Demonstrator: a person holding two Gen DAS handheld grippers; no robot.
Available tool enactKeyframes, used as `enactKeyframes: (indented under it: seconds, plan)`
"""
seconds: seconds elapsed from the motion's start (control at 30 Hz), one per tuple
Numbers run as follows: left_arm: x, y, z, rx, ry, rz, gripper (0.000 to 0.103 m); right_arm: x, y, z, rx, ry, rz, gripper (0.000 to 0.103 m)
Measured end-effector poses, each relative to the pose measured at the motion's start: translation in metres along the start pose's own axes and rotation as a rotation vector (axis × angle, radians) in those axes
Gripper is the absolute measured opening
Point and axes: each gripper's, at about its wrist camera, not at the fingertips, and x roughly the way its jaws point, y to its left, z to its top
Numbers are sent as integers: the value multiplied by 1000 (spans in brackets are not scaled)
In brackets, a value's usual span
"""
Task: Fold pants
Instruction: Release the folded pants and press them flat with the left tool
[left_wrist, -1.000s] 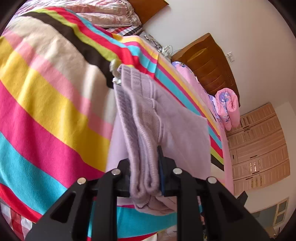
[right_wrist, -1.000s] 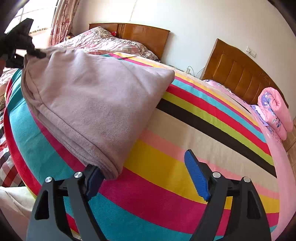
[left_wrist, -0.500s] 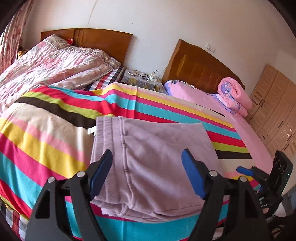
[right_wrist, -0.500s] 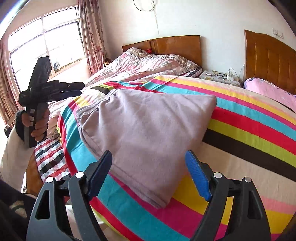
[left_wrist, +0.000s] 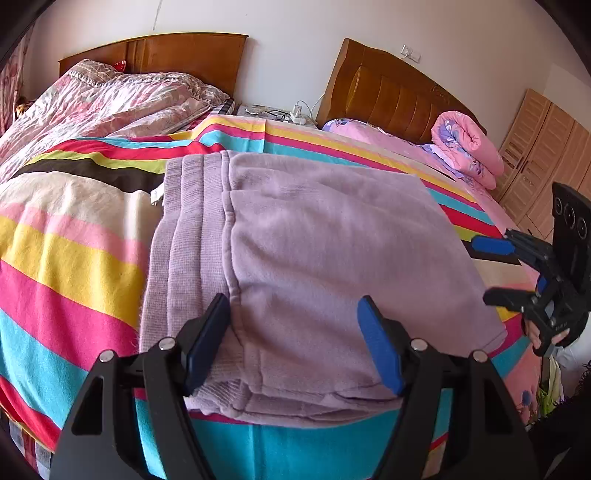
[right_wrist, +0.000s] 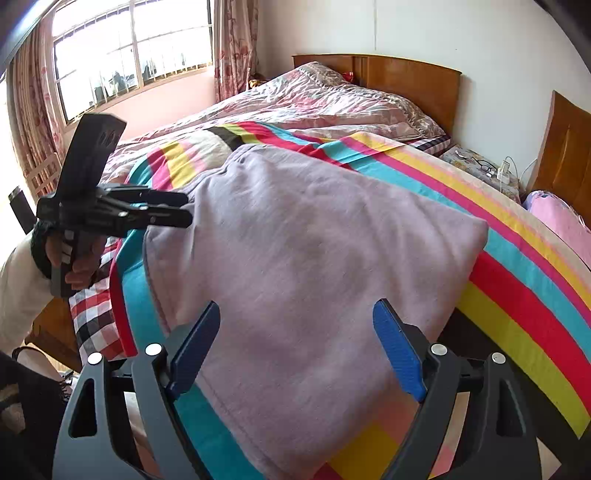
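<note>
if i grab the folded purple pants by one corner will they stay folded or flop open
Probably flop open: the purple pants look like soft fleece, loosely stacked in layers visible at the near edge. Likely light and unslippery, given the fuzzy surface. Supporting two corners should hold the fold better.

Each wrist view looks down close over the folded pants (left_wrist: 325, 258) (right_wrist: 314, 266) toward 12 o'clock headboards; both share the striped blanket (left_wrist: 74, 258) (right_wrist: 517, 295)

A wide bed (left_wrist: 373, 155) with a wooden headboard was covered by a bright multicoloured striped sheet (left_wrist: 70, 266). Folded lilac knit pants (left_wrist: 314, 258) lay flat on the sheet's near part; a rolled pink floral quilt (left_wrist: 467, 147) sat far right.
</note>
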Motion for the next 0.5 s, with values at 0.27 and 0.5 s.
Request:
enactKeyframes:
  seconds: [0.27, 0.5]
  plan:
    - [-3, 4, -4, -6, -10, -25, 71, 72, -110, 44, 192, 40, 8, 80]
    - [-4, 7, -9, 8, -35, -44, 71, 73, -125, 66, 198, -21, 0, 85]
